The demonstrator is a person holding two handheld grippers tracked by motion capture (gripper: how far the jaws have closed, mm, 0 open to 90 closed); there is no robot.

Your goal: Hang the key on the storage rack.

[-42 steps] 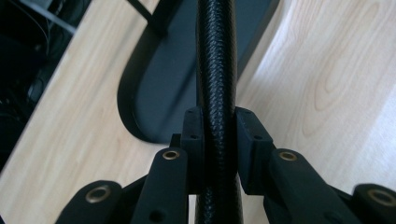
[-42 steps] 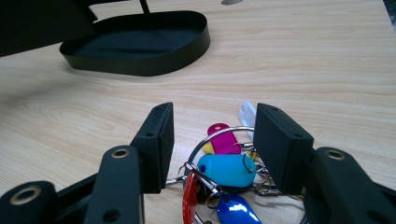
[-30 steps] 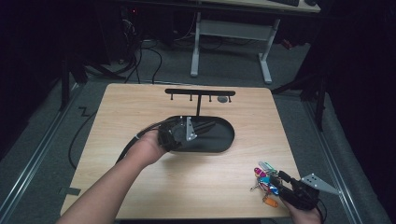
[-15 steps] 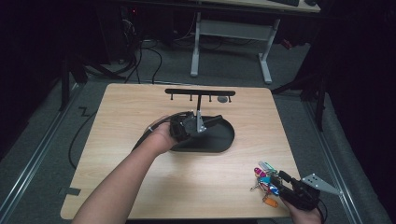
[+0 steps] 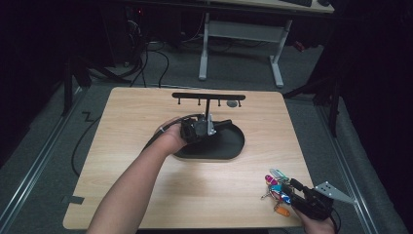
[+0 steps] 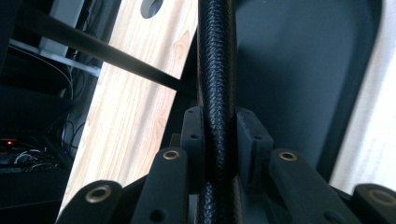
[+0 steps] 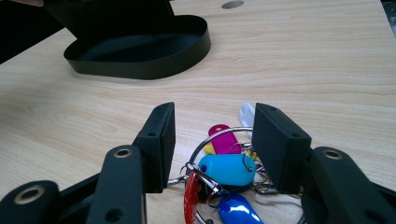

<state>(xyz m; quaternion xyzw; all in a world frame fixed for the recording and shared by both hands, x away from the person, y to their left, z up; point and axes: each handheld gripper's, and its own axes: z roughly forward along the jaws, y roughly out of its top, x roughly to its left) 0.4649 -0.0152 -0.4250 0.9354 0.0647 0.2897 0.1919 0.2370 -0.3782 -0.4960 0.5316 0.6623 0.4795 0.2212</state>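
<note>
Right gripper view first: right gripper (image 7: 212,140) spread wide over glossy plastic key tags (image 7: 226,169) on a steel ring, partly cut off below; farther out, left gripper (image 6: 219,135) clamps the stand's textured black post (image 6: 215,70) above its smooth oval tray (image 5: 229,146).

The stand (image 5: 208,96) sits at the middle of the tabletop (image 5: 122,122), its tray (image 5: 229,146) in front of the crossbar; the left gripper (image 5: 221,125) is over the tray, jaws closed around the upright post (image 6: 215,93). The bunch of keys (image 5: 276,187) lies on the tabletop's near right corner, between the parted jaws of the right gripper (image 5: 291,187).
</note>
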